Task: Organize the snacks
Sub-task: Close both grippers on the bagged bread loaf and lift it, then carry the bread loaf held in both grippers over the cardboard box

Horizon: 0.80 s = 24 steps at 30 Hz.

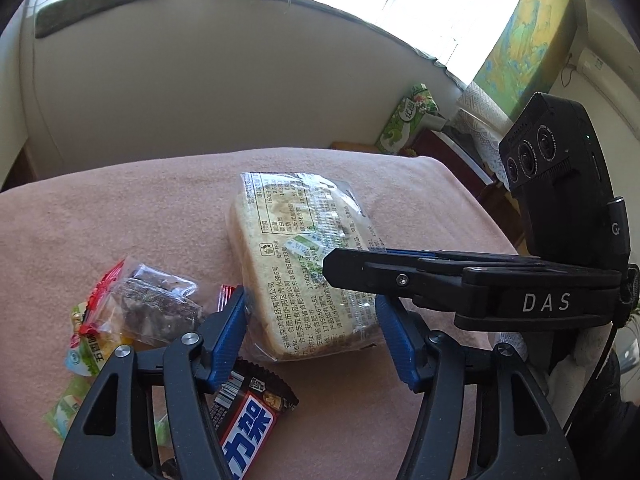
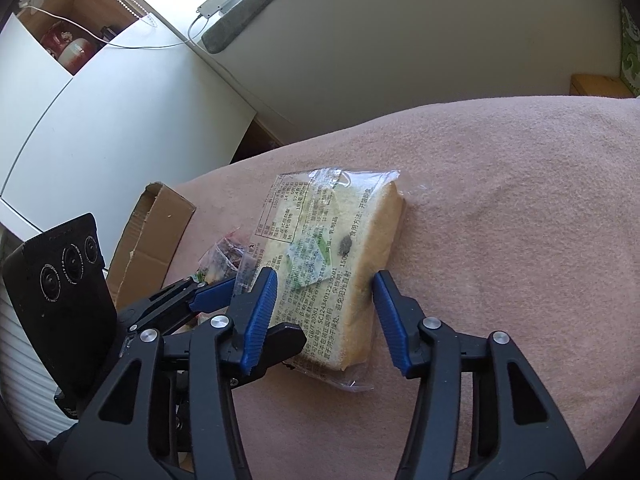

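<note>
The bagged bread (image 1: 296, 268) lies flat on the pink-covered table (image 1: 140, 208), between the spread fingers of both the left hand-held gripper (image 1: 312, 340) and right hand-held gripper (image 2: 324, 316); neither grips it. Small snacks (image 1: 136, 312) lie scattered beside it, the cardboard box (image 2: 156, 236) near: sorting looks barely begun.

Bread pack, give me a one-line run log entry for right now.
stage: approach | bread pack: flat on pink blanket | left claw: open, straddling it | right claw: open, straddling it | lifted: no

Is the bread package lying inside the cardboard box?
No. The bread package lies on the pink blanket, apart from the cardboard box.
</note>
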Each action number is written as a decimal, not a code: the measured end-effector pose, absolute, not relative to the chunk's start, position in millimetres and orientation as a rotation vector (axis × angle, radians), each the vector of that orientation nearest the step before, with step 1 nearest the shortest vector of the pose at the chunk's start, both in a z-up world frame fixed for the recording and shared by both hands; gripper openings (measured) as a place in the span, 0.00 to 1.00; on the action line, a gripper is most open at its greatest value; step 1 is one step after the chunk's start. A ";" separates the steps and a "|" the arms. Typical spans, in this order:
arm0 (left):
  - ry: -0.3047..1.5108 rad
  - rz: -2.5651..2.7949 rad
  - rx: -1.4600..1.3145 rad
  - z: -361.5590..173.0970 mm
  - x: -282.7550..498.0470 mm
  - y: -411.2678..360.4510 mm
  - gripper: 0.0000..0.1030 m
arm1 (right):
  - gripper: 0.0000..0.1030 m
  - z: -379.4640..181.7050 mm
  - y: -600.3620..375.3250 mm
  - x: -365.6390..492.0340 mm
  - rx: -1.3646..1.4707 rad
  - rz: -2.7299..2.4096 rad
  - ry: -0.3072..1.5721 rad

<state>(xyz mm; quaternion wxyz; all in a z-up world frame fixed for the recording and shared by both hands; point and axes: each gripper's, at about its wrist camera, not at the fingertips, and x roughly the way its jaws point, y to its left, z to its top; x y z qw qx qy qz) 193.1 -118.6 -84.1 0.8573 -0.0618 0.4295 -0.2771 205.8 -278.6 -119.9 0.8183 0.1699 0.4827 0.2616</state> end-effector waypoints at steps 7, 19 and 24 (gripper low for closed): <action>0.875 -0.575 -0.113 -77.5 183.9 -117.0 0.60 | 0.48 -113.0 -280.9 200.1 0.351 0.555 1.009; 0.795 -0.563 -0.114 -51.7 150.7 -92.7 0.60 | 0.48 -81.1 -270.8 174.3 0.307 0.584 0.953; 0.762 -0.536 -0.121 -40.5 138.4 -77.1 0.60 | 0.48 -67.0 -253.5 162.5 0.276 0.610 0.933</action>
